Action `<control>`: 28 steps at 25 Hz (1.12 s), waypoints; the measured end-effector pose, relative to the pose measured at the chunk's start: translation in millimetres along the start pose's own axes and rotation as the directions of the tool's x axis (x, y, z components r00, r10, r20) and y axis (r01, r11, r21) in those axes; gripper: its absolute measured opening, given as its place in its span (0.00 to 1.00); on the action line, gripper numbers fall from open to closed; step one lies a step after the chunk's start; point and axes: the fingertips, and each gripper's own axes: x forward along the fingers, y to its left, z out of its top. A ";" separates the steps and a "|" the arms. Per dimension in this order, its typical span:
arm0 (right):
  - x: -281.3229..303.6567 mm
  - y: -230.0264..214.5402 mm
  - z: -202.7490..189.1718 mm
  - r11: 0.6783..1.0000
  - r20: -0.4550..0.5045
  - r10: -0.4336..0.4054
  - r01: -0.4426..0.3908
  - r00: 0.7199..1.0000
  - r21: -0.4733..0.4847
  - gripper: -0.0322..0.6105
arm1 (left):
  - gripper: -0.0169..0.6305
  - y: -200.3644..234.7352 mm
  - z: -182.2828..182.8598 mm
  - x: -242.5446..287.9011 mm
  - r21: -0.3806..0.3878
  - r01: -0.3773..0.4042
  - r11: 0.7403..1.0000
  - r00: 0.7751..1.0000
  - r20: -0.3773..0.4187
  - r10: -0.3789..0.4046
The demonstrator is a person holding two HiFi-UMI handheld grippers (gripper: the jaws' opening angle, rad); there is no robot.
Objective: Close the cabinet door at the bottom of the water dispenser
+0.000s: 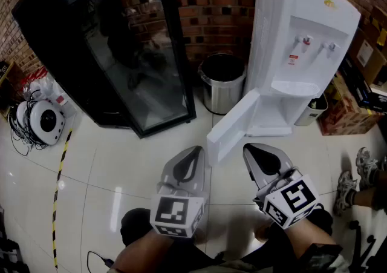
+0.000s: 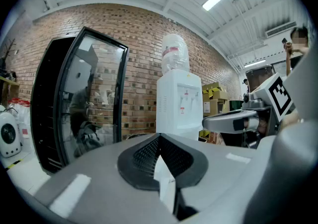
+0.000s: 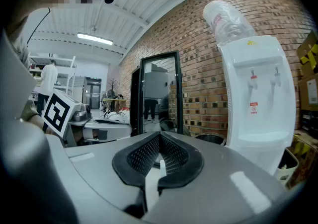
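A white water dispenser (image 1: pixel 305 42) stands against the brick wall at the upper right, with a clear bottle on top. Its white bottom cabinet door (image 1: pixel 233 125) hangs open, swung out toward me and to the left. My left gripper (image 1: pixel 195 152) is shut and empty, its tip just short of the door's lower edge. To its right, my right gripper (image 1: pixel 253 149) is also shut on nothing, close to the door's outer face. The dispenser (image 2: pixel 180 103) shows ahead in the left gripper view, and the dispenser (image 3: pixel 258 96) fills the right of the right gripper view.
A round steel waste bin (image 1: pixel 222 82) stands left of the dispenser. A tall black glass-door fridge (image 1: pixel 115 48) takes the upper left. Cardboard boxes (image 1: pixel 354 102) sit at the right, and a person's shoes (image 1: pixel 357 175) beside them. A white round appliance (image 1: pixel 43 120) lies far left.
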 end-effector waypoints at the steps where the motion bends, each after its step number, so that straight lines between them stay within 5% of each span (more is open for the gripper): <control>1: 2.4 -0.6 0.7 1.000 0.002 0.001 0.000 1.000 -0.010 0.05 | 0.03 1.3 -1.4 1.1 0.003 -0.004 1.000 1.000 -0.007 0.004; 10: 40.3 -14.4 -25.2 0.998 -0.074 0.022 -0.026 0.997 -0.049 0.05 | 0.03 15.6 -11.9 14.8 0.008 -0.055 0.998 0.997 -0.048 0.055; 13: 61.0 -14.0 -32.7 0.997 -0.091 0.060 -0.064 0.994 -0.044 0.17 | 0.03 20.8 -16.2 20.4 0.009 -0.075 0.997 0.995 -0.060 0.075; 28: 146.6 -25.1 -100.8 0.987 -0.281 0.129 -0.151 0.951 -0.061 0.28 | 0.03 43.1 -30.9 44.5 0.028 -0.150 0.988 0.980 -0.129 0.153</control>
